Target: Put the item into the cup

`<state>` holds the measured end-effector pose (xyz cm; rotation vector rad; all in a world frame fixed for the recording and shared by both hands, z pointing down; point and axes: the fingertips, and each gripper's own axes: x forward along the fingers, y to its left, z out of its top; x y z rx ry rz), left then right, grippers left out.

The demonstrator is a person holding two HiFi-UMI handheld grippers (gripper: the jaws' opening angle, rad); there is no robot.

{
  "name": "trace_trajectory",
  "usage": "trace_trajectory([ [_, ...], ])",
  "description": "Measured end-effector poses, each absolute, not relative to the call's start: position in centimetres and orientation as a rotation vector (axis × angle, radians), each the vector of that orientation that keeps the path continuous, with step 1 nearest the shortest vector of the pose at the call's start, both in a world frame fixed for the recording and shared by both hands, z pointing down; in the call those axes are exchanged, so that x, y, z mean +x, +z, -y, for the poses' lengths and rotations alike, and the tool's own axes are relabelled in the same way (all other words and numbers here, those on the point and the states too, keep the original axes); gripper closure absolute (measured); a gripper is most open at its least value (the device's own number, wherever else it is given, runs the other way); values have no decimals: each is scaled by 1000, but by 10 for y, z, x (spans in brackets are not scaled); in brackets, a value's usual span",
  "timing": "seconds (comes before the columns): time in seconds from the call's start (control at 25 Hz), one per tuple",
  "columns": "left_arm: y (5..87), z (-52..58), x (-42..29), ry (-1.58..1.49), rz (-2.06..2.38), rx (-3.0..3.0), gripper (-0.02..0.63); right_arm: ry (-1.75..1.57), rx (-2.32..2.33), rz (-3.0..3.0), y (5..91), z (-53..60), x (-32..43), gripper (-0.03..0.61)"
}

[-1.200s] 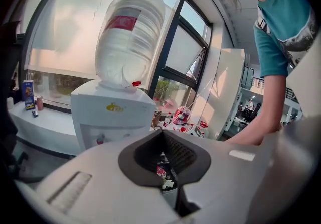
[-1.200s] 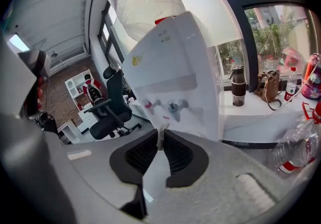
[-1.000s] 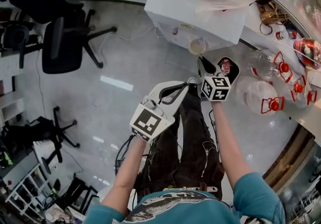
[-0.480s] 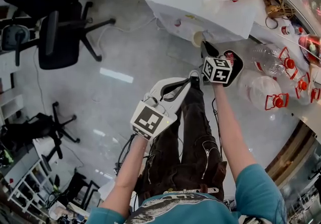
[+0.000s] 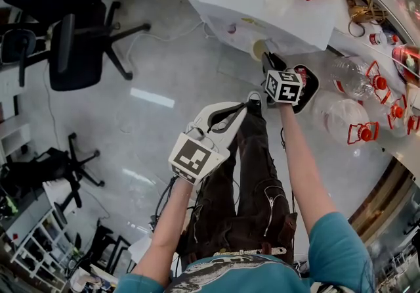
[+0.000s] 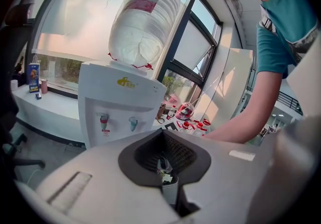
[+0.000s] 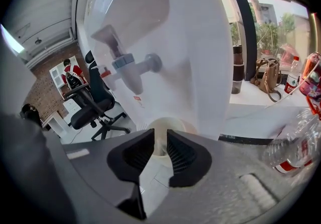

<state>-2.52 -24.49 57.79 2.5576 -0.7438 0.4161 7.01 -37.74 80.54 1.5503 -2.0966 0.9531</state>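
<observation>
Right gripper (image 5: 269, 62) (image 7: 161, 135): jaws have just been opening and now stand a narrow gap apart. Nothing is clamped. The gap is lined up on the cup (image 5: 260, 48) (image 7: 173, 122), whose pale wall shows through the slot with the rim above both pads (image 7: 181, 155). The tips are right at the cup; I can't tell whether they touch it, but the pads aren't pressing on it.

The cup stands upright at the front of the water dispenser (image 5: 262, 2) (image 7: 190, 42), below the blue tap (image 7: 131, 65). In the head view it sits just beyond the right gripper's tips, against the white cabinet.

Left gripper (image 5: 252, 98) (image 6: 164, 155): jaws closed on the item (image 6: 166, 174), a small whitish piece with dark bits pinched deep between the ribbed pads. It's too small to say what it is. Only the left gripper view shows it.

In the head view the left gripper is below and left of the right one, over the person's legs, with its tips pointing toward the dispenser. The item is not at the cup: it hangs clear of it, with the right gripper in between.

Clear water bottles with red caps (image 5: 348, 124) lie on the floor to the right of the right gripper.
</observation>
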Motion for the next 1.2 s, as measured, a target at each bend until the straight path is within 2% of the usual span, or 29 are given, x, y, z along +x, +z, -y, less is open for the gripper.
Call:
trace_trajectory([
  [0.24,576,248,-24,408,740,2561,600,975,1537,2112,803,376,68,465],
  [0.64,569,248,-31,423,759,2556,600,961,1529,2176,773,362,66,465],
  [1.2,546,233,-52,423,771,2567,600,848,1463,2360,667,309,43,476],
])
